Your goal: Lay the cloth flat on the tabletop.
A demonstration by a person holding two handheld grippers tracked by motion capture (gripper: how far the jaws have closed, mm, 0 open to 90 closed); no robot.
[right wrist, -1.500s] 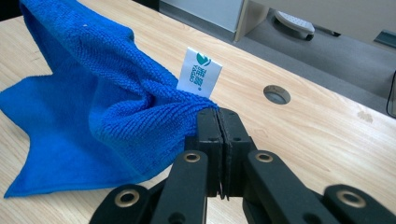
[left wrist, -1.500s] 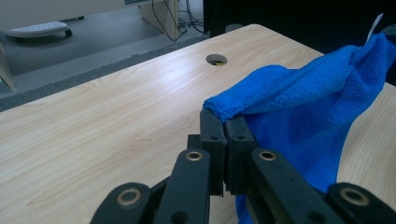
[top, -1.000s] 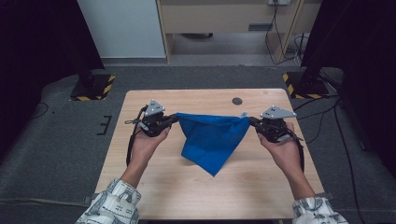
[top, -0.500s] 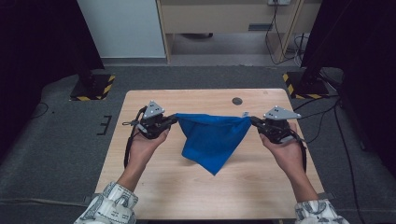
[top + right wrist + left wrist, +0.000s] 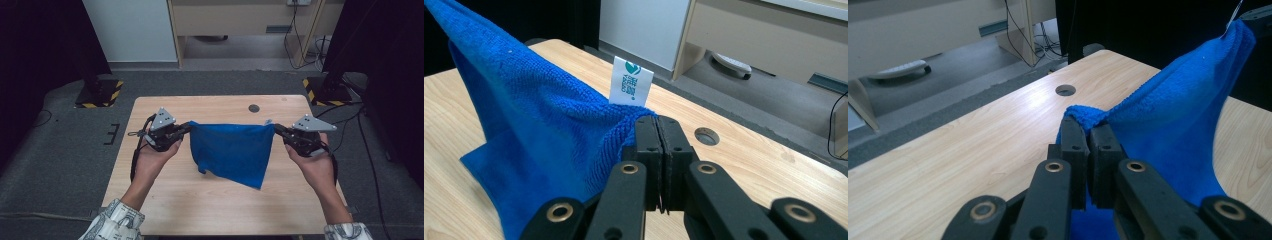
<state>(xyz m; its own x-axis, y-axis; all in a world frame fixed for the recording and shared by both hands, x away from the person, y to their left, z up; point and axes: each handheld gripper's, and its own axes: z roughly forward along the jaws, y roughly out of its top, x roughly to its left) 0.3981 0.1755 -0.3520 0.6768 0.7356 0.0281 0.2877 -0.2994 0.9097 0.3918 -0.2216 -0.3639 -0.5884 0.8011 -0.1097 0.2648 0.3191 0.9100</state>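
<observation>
- Right now the wooden bench [image 5: 165, 200] carries it all, pale and bare around the work, with a round cable hole [image 5: 254, 108] near its far edge.
- Above its middle a blue cloth [image 5: 230, 150] is stretched between the two grippers; its top edge runs nearly straight from one to the other and the rest hangs down to a point toward the person's side, low over the bench.
- On the left, the left gripper [image 5: 186, 129] has its jaws clenched on one top corner of the cloth, the terry bunched over their tips.
- On the right, the right gripper [image 5: 276, 129] has its jaws pressed together on the opposite corner.
- Just beside that pinched corner a small white label [image 5: 630, 88] with green print stands upright from the cloth's edge.
</observation>
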